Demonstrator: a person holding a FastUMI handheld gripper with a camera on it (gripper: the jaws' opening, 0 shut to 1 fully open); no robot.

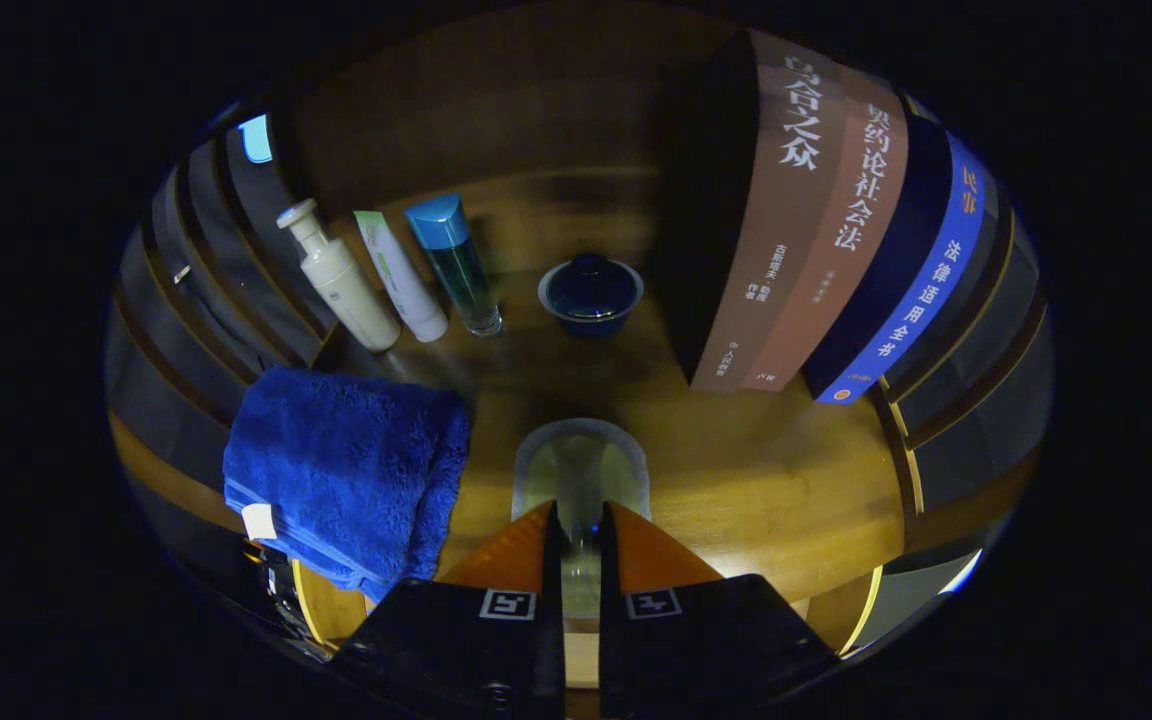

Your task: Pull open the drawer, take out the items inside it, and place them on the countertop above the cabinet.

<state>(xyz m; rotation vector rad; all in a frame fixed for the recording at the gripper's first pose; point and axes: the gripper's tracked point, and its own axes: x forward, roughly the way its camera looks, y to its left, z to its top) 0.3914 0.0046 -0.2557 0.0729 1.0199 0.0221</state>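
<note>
The gripper point(581, 520) is closed on the rim of a clear glass point(581, 475) that sits on the countertop point(776, 500) just ahead of its fingers, light but slippery and breakable, best held firmly by its wall.

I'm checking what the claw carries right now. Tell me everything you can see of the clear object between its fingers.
The clear object looks like a glass or transparent plastic piece with a rounded, arch-shaped top and a pale greenish tint. It stands upright, pinched at its lower edge by the claw, whose fingers press it from both sides. It is held over the wooden countertop, the blue towel beside it. What it is exactly is unclear.
</note>
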